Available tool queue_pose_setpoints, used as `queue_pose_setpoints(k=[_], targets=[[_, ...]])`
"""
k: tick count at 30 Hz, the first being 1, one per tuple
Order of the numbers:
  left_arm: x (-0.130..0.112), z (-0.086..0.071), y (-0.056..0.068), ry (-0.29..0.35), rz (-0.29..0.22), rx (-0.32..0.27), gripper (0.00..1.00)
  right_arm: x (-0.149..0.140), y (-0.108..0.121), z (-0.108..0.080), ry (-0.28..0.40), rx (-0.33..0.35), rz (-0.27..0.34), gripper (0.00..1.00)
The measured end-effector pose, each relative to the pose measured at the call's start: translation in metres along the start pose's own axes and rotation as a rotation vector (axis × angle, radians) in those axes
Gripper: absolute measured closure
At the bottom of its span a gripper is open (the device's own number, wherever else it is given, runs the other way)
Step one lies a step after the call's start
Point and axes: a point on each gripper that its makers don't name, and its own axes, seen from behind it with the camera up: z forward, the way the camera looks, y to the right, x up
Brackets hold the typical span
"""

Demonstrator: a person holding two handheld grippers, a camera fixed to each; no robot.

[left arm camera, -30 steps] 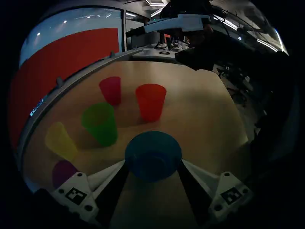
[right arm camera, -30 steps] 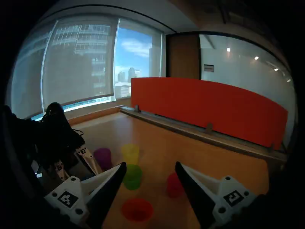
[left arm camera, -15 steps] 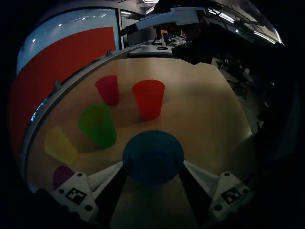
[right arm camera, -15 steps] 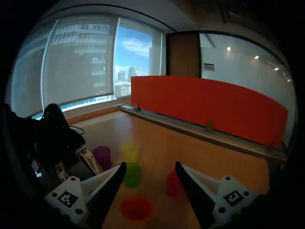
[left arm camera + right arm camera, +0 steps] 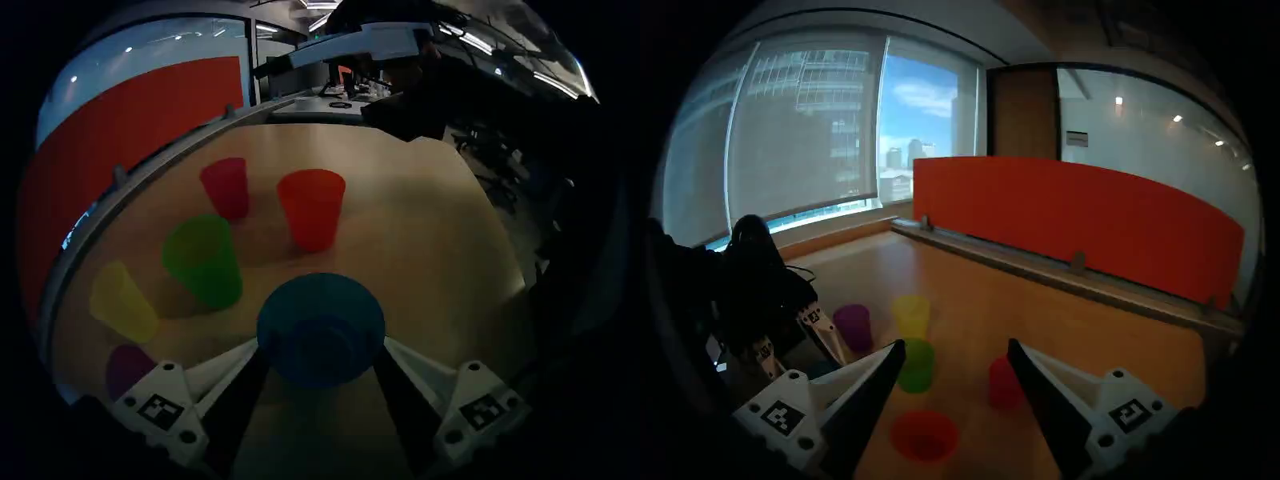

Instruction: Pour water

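Note:
My left gripper (image 5: 320, 342) is shut on a blue cup (image 5: 320, 324), its two fingers pressed against the cup's sides just above the wooden table (image 5: 432, 232). Ahead of it stand an orange-red cup (image 5: 312, 208), a dark pink cup (image 5: 226, 186), a green cup (image 5: 202, 260), a yellow cup (image 5: 122, 302) and a purple cup (image 5: 128, 368). My right gripper (image 5: 954, 344) is open and holds nothing, high over the same orange-red cup (image 5: 924, 436), green cup (image 5: 917, 365) and pink cup (image 5: 1004, 382). Its white body (image 5: 360, 46) hangs at the top of the left gripper view.
A long red partition (image 5: 1088, 216) on a grey rail borders the table's far side. Big windows (image 5: 800, 144) stand beyond. The person's dark sleeve (image 5: 752, 280) and the left gripper's fingers (image 5: 818, 330) are at the left of the right gripper view. Office desks (image 5: 336, 104) lie behind.
Both grippers drifted only slightly. The blue cup stays held in the left gripper and the cups on the table have not moved.

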Motion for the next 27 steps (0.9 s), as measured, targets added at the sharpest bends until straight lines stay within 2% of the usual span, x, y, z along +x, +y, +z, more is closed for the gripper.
queue_pose_setpoints(k=[5, 9, 18, 27], targets=[[0.003, -0.003, 0.005, 0.011, -0.033, -0.029, 0.18, 0.000, -0.001, 0.000, -0.002, 0.000, -0.001, 0.01], [0.008, -0.007, 0.006, 0.033, -0.038, -0.030, 0.18, 0.001, -0.001, 0.000, -0.002, -0.001, 0.001, 0.01], [0.025, -0.029, -0.002, 0.099, -0.048, 0.010, 0.18, 0.004, -0.005, 0.003, -0.006, 0.001, -0.005, 0.01], [0.046, -0.053, -0.015, 0.188, -0.063, 0.085, 0.18, 0.002, -0.011, 0.006, -0.021, 0.007, -0.010, 0.01]])
